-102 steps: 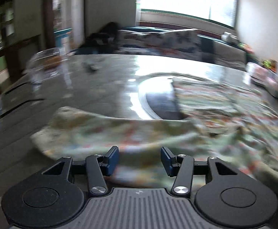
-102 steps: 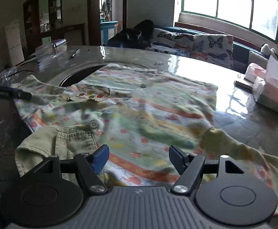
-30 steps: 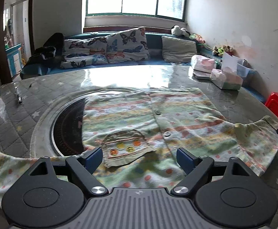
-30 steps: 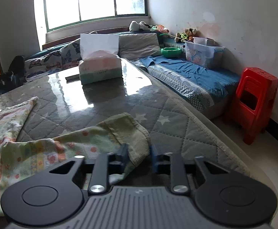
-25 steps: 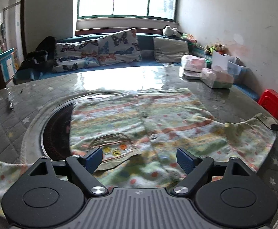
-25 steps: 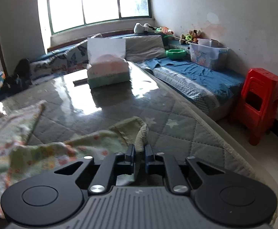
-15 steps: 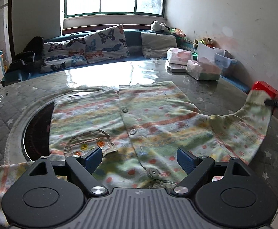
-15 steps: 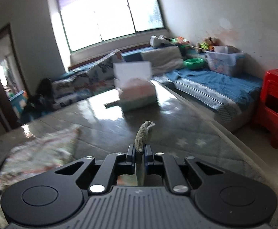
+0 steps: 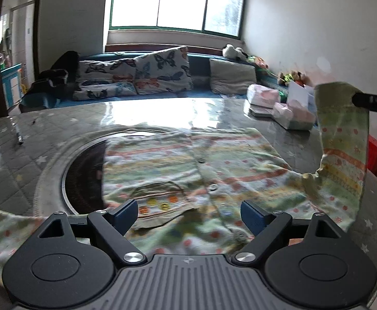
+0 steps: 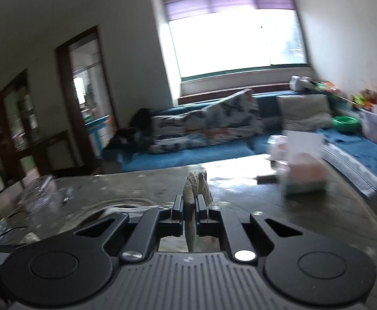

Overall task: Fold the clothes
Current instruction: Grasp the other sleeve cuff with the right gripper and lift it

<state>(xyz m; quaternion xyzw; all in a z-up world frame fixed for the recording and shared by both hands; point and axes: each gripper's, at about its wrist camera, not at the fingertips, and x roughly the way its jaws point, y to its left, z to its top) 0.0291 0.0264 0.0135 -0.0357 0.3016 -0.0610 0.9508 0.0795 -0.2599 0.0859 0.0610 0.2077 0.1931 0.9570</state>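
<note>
My right gripper pinches the cuff of one sleeve, lifted above the round table. My left gripper gapes empty over the patterned button-up top, spread flat; every fold remains.

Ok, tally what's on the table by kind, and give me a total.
Shirts: 1, the striped shirt, with one sleeve lifted by the right gripper.
Tissue packs: 3, the pink pack, the box with white tissue sticking up and one low pack.
Pens: 1, the pen.
Total: 5
</note>
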